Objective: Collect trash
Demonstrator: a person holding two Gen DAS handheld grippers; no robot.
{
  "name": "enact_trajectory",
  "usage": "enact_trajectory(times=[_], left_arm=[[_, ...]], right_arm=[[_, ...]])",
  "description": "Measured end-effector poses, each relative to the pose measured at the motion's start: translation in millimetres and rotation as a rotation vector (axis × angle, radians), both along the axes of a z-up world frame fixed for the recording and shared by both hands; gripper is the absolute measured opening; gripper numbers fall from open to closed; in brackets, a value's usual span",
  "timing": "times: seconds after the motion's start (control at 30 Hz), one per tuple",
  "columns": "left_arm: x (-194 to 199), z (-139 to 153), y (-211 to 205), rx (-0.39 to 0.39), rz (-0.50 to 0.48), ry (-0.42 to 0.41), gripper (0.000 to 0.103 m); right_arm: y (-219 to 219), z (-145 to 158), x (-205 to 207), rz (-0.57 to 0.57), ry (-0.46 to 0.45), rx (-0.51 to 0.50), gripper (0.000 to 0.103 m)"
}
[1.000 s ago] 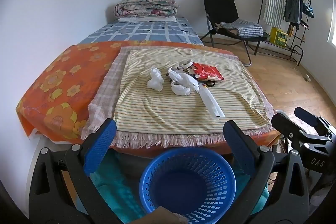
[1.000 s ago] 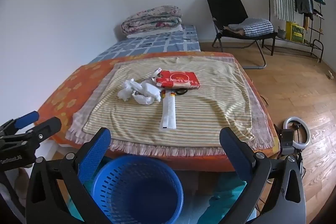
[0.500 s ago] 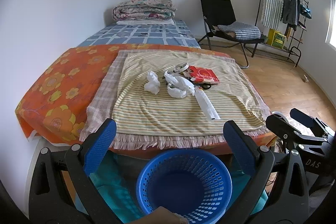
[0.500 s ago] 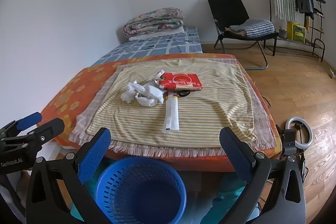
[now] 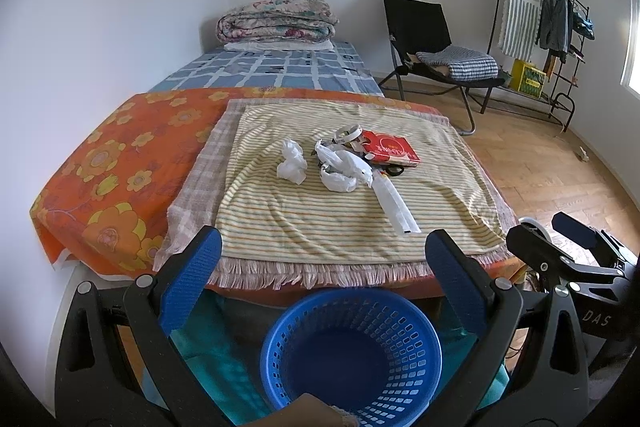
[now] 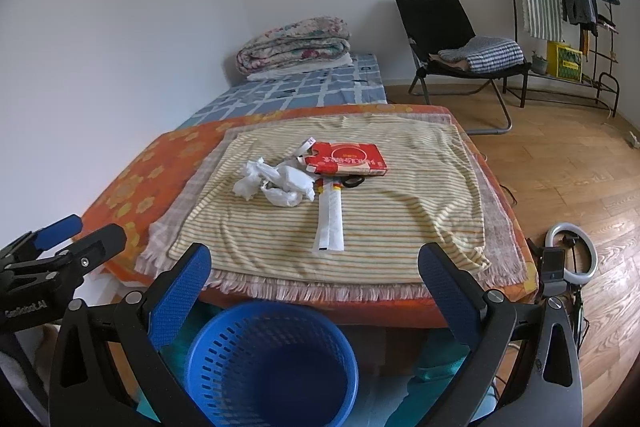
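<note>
Two grippers, the left gripper [image 5: 322, 267] and the right gripper [image 6: 314, 277], hang side by side in front of a low table, each with its blue-padded fingers [image 5: 191, 285] spread wide and holding nothing. One blue basket [image 5: 352, 347] stands on the floor below them, just in front of the table's near edge, and looks empty inside. On the striped cloth [image 6: 380, 211] in the middle of the table lies one cluster of trash: one crumpled white paper ball [image 5: 293, 167] a little apart on the left, one larger heap of crumpled white plastic or paper [image 5: 343, 171] beside it, one long flat white wrapper [image 5: 394, 205] pointing toward the near edge, one red box [image 6: 346, 159] behind it, and some small bits under the box too tangled to count. All of the trash lies well beyond the fingertips of both grippers, roughly centred between each pair of fingers in its own wrist view. The basket sits between and beneath the left gripper's fingers; in the right wrist view it lies nearer the left finger [image 6: 178, 293].
</note>
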State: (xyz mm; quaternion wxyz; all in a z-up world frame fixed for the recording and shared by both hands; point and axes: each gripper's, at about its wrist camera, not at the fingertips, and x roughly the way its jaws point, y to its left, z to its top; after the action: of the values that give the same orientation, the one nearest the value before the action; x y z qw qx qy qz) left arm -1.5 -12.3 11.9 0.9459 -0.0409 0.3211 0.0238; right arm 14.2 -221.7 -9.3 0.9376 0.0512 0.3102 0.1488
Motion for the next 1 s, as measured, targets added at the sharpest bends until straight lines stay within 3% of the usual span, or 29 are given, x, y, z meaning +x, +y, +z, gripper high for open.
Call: enact_trajectory(times=[1.0], left_arm=[[-1.1, -1.7, 1.3, -0.003, 0.0, -0.003, 0.103]], right_arm=[[5.8, -1.1, 4.7, 0.016, 0.014, 0.008, 0.102]])
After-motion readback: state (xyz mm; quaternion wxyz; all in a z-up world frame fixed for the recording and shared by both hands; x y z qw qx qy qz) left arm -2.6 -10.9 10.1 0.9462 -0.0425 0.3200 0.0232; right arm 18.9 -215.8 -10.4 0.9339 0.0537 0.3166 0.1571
